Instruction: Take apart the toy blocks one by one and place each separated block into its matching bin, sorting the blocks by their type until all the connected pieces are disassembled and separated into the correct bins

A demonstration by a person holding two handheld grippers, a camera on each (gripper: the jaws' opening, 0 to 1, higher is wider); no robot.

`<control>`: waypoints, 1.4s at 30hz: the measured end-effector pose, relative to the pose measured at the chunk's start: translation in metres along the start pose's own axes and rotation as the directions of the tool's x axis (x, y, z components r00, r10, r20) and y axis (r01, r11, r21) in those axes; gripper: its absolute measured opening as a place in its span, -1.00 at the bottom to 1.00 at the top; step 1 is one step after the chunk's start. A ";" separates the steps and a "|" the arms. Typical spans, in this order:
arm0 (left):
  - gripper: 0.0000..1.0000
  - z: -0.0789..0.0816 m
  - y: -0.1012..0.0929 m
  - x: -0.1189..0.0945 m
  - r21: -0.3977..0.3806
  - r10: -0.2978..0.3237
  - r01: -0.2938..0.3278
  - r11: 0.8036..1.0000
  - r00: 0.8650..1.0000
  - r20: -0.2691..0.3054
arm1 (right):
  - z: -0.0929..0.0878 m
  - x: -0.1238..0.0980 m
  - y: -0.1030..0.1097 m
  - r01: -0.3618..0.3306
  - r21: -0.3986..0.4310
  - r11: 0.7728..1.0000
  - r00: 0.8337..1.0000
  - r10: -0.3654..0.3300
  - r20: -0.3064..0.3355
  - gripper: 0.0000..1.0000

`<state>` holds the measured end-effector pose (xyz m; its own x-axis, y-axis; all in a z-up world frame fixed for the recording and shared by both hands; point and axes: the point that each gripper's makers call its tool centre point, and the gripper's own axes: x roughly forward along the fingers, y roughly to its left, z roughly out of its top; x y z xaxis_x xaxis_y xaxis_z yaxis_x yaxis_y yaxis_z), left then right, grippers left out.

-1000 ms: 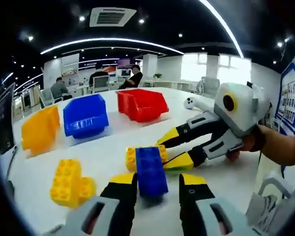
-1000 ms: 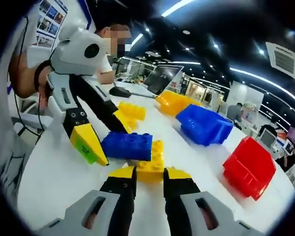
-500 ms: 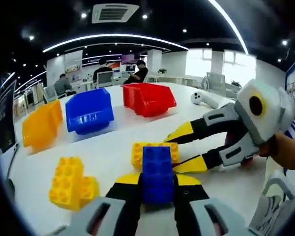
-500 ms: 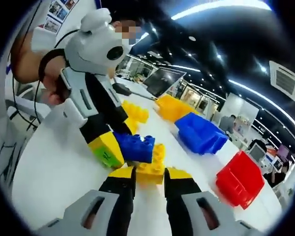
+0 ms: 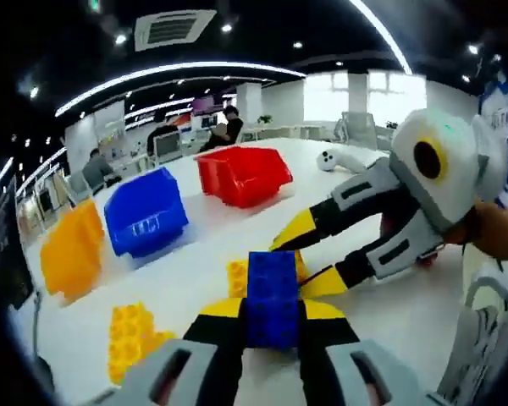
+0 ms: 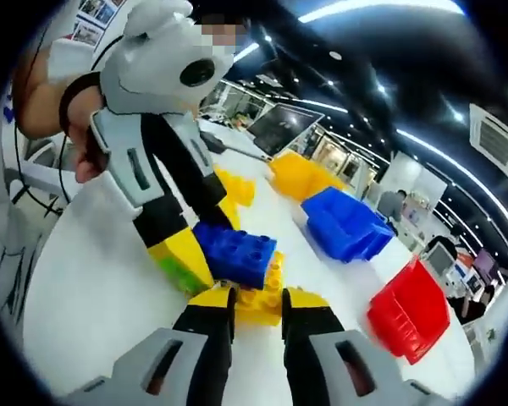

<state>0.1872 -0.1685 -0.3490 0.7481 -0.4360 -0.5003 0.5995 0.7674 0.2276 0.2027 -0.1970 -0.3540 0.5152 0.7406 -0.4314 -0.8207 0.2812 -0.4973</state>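
A blue block [image 5: 273,296] sits clamped between the jaws of my left gripper [image 5: 271,310]. Behind it, touching it, is a yellow block [image 5: 237,276]. My right gripper [image 5: 303,259] reaches in from the right, its yellow-tipped jaws closed around that yellow block. In the right gripper view my right gripper [image 6: 258,299] is shut on the yellow block [image 6: 260,298]. The blue block [image 6: 235,252] lies tilted on top of it, held by the left gripper [image 6: 205,244] coming from the left.
Three bins stand in a row on the white table [image 5: 195,254]: yellow bin [image 5: 70,247], blue bin [image 5: 146,211], red bin [image 5: 241,173]. A separate stack of yellow blocks [image 5: 131,340] lies at the near left. A laptop [image 6: 279,128] and people at desks are behind.
My left gripper's jaws closed on the blue block, which stood free between them a second ago. The blue block now tilts against the yellow one. Both cameras shifted slightly.
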 end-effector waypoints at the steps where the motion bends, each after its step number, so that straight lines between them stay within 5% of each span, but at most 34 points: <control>1: -0.50 0.004 0.003 -0.003 0.020 0.020 -0.020 1.000 1.000 -0.007 | 0.001 0.000 0.000 -0.005 0.006 1.000 1.000 0.005 0.011 -0.56; 6: -0.49 0.030 0.021 -0.013 0.033 0.010 -0.012 0.999 0.999 0.051 | 0.004 0.004 0.001 -0.022 0.022 1.000 0.999 0.021 0.028 -0.55; 15: -0.48 0.065 0.120 -0.031 -0.074 0.168 -0.158 0.985 0.975 0.147 | 0.004 0.002 0.001 -0.026 0.051 0.998 0.999 0.025 0.027 -0.54; 23: -0.48 0.103 0.162 0.020 -0.152 0.167 -0.138 0.979 0.966 0.198 | 0.005 -0.001 0.003 -0.031 0.075 0.997 0.999 0.029 0.031 -0.54; 27: -0.46 0.112 0.185 0.045 -0.188 0.225 -0.190 0.964 0.955 0.191 | 0.003 -0.001 0.000 -0.020 0.094 0.995 0.999 0.017 0.030 -0.54; 28: -0.31 0.115 0.191 0.051 -0.217 0.236 -0.194 0.957 0.953 0.191 | 0.000 0.000 -0.004 -0.013 0.104 0.994 1.000 0.011 0.027 -0.54; 31: 0.33 0.116 0.198 0.064 -0.242 0.227 -0.182 0.953 0.958 0.173 | -0.002 0.000 -0.007 -0.004 0.119 0.993 1.000 0.001 0.023 -0.54; 34: 0.10 0.118 0.194 0.059 -0.260 0.212 -0.160 0.952 0.959 0.187 | -0.003 -0.001 -0.010 0.005 0.124 0.992 1.000 -0.008 0.023 -0.54; 42: 0.09 0.109 0.201 0.026 -0.271 0.254 -0.193 0.943 0.944 0.210 | 0.003 -0.003 -0.019 0.029 0.153 0.988 0.998 -0.036 0.048 -0.54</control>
<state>0.3585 -0.0768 -0.2247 0.9183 -0.3155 -0.2394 0.3436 0.9352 0.0854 0.2159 -0.2024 -0.3412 0.5322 0.7584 -0.3764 -0.8338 0.3923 -0.3885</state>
